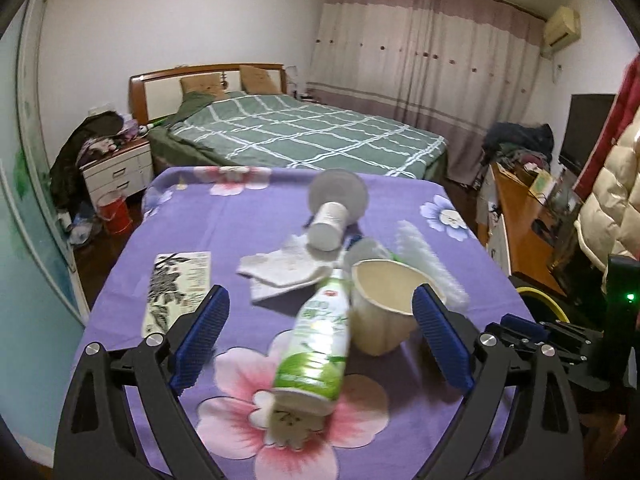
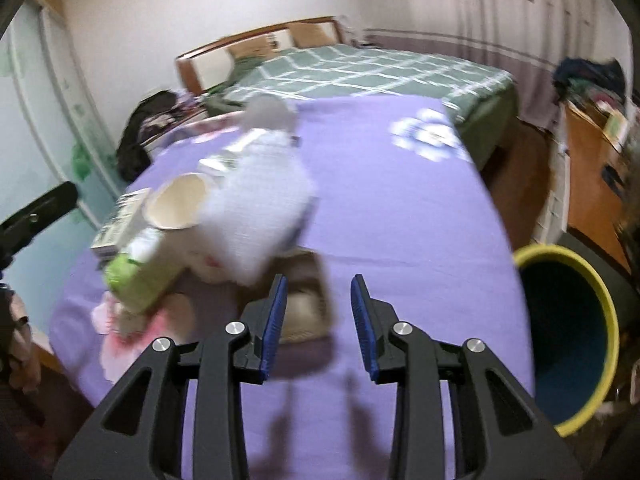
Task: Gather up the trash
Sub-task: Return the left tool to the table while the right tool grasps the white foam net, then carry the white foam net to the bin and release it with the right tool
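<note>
Left gripper (image 1: 322, 338) spreads wide above the purple flowered tablecloth (image 1: 200, 216), nothing pressed by its 2 blue pads. Between them lies a green-labelled bottle (image 1: 314, 350) on its side, touching a tipped paper cup (image 1: 382, 306). Beyond sit crumpled tissue (image 1: 286, 268), a small white cup (image 1: 328, 226) and a printed leaflet (image 1: 176, 292). Right gripper (image 2: 319, 322) stands narrow and empty over the cloth. The yellow-rimmed bin (image 2: 568, 340) waits off the table's right edge.

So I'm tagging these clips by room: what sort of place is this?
Most likely a home bedroom: a made bed with a wooden headboard, a cluttered nightstand, and long curtains behind the cloth-covered table.
</note>
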Available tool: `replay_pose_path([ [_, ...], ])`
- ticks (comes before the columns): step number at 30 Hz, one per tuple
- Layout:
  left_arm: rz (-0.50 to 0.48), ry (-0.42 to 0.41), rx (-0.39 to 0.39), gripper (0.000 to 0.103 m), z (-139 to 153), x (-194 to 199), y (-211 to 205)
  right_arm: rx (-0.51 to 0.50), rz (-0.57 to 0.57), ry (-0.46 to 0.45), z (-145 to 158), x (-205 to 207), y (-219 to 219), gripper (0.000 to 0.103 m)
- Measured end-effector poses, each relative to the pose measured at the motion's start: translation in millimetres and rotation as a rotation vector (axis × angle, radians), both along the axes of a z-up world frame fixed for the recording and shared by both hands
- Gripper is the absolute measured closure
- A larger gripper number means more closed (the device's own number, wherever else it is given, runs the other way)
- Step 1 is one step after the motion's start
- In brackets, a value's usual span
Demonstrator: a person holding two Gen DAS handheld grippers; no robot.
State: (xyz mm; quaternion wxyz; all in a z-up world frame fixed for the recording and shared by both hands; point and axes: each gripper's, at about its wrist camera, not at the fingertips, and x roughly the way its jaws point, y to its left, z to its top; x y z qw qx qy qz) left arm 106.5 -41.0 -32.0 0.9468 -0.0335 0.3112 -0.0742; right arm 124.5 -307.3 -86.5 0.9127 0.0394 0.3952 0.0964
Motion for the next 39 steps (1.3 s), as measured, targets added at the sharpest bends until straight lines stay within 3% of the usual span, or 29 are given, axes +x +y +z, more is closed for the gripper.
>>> replay_pose_path([
  [7, 0.028, 0.011, -0.024, 0.011, -6, 0, 17, -0.036, 0.083, 0.001, 5, 7, 42, 0.071],
  [16, 0.023, 0.02, -0.042, 0.011, -10, -2, 20, -0.087, 0.07, -0.004, -1, 28, 61, 0.071],
  [17, 0.024, 0.02, -0.043, 0.011, -11, -1, 21, -0.09, 0.066, -0.003, -1, 30, 60, 0.071],
  [21, 0.03, 0.027, -0.046, 0.011, -13, -1, 24, -0.086, 0.065, -0.012, 1, 30, 56, 0.087],
  [30, 0.016, 0.038, -0.046, 0.011, -17, 0, 16, -0.045, 0.053, -0.05, 15, 18, 42, 0.089],
  [39, -0.01, 0.034, -0.031, 0.011, -18, -2, 3, 0.007, -0.075, -0.086, 26, -1, -19, 0.089],
])
